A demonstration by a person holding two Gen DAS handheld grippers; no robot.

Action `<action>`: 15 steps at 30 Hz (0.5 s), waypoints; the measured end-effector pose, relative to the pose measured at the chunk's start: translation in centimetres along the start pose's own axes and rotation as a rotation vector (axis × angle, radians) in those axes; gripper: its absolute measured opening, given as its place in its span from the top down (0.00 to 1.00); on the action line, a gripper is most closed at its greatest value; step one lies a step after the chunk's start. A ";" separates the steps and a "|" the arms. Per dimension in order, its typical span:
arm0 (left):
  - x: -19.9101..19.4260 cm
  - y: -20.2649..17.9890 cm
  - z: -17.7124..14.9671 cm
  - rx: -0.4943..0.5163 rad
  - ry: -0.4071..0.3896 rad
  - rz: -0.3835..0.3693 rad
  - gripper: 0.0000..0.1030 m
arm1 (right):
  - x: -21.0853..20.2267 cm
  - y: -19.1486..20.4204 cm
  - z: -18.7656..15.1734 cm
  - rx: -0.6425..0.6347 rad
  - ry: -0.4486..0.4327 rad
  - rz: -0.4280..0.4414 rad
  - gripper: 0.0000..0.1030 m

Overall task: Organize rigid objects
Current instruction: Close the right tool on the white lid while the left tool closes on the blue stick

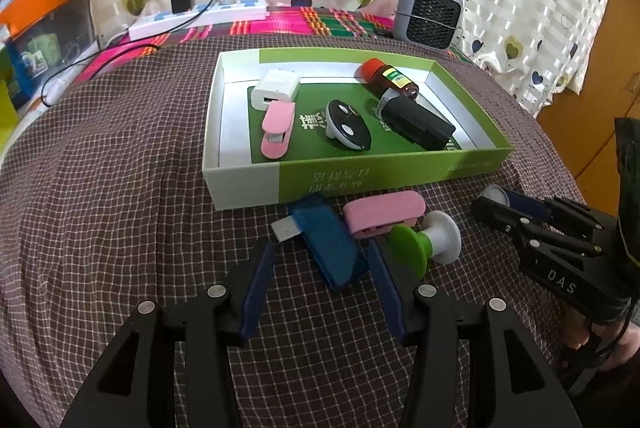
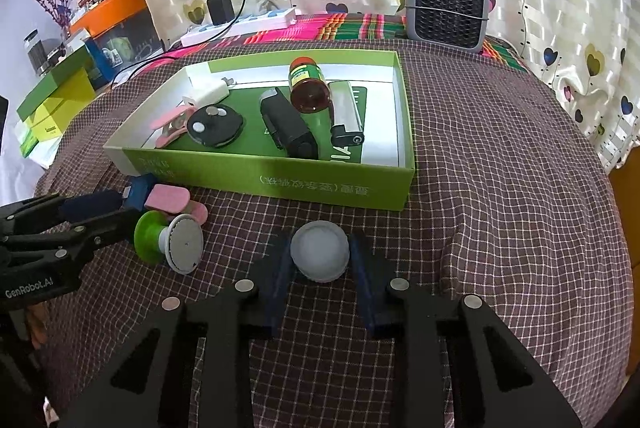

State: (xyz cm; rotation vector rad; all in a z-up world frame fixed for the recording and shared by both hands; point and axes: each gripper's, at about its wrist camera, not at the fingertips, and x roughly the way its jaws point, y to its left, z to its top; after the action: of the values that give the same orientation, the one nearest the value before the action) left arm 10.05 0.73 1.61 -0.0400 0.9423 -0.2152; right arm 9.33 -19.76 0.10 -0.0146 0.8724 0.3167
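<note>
- Two claws out over the checked cloth (image 2: pixel 500 187).
- Right gripper (image 2: pixel 320 260) is pinching a white puck (image 2: pixel 320 251).
- Left gripper (image 1: pixel 320 256) is spread wide, blue stick (image 1: pixel 326 240) lying loose between its fingers.
- Green box (image 2: pixel 320 183) holds a charger (image 1: pixel 276 89), pink clip (image 1: pixel 276 131), bottle (image 2: pixel 308 85) and a black case (image 2: pixel 286 125).

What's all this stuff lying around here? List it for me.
box: 1, green and white, on the checked cloth
charger: 1, white, in box
pink clips: 2, one in box, one outside
black oval fob: 1, in box
brown bottle: 1, red cap, in box
black case: 1, in box
blue stick: 1, between left fingers
green-white spool: 1, on cloth
grey round cap: 1, gripped
heater: 1, grey, behind
left gripper: open
right gripper: shut on cap
</note>
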 end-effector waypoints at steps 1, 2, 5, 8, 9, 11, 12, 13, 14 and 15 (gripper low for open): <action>-0.1 0.1 -0.1 0.001 -0.001 0.003 0.52 | 0.0 0.0 0.0 0.001 0.000 0.001 0.71; -0.1 0.1 -0.1 0.001 -0.002 0.008 0.52 | 0.0 -0.1 0.0 0.002 0.000 0.002 0.71; -0.5 0.2 -0.1 0.004 -0.005 0.043 0.52 | 0.0 -0.1 0.0 0.004 -0.001 0.003 0.71; -0.5 0.2 -0.1 0.005 -0.003 0.024 0.52 | 0.0 -0.1 0.0 0.003 -0.001 0.002 0.71; -0.5 0.1 -0.2 0.002 -0.001 0.014 0.52 | 0.0 -0.1 0.0 0.003 -0.001 0.002 0.71; -0.2 -0.2 -0.2 0.005 0.005 0.004 0.52 | 0.0 -0.1 0.0 0.003 -0.001 0.003 0.71; 0.0 -0.3 -0.2 0.011 0.008 0.004 0.52 | 0.0 -0.1 0.0 0.004 -0.001 0.003 0.71; 0.1 -0.4 -0.3 0.013 0.010 0.004 0.52 | 0.0 -0.1 0.0 0.004 -0.001 0.003 0.71; 0.3 -0.4 -0.3 0.011 0.013 0.005 0.52 | 0.0 -0.1 0.0 0.003 -0.001 0.002 0.71; 0.5 -0.4 -0.3 0.010 0.017 0.010 0.52 | 0.0 -0.1 0.0 0.003 -0.001 0.002 0.71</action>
State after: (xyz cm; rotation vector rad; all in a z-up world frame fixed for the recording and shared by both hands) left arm 10.05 0.29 1.13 -0.0243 0.9581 -0.2109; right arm 9.35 -19.87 0.09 -0.0112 0.8724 0.3175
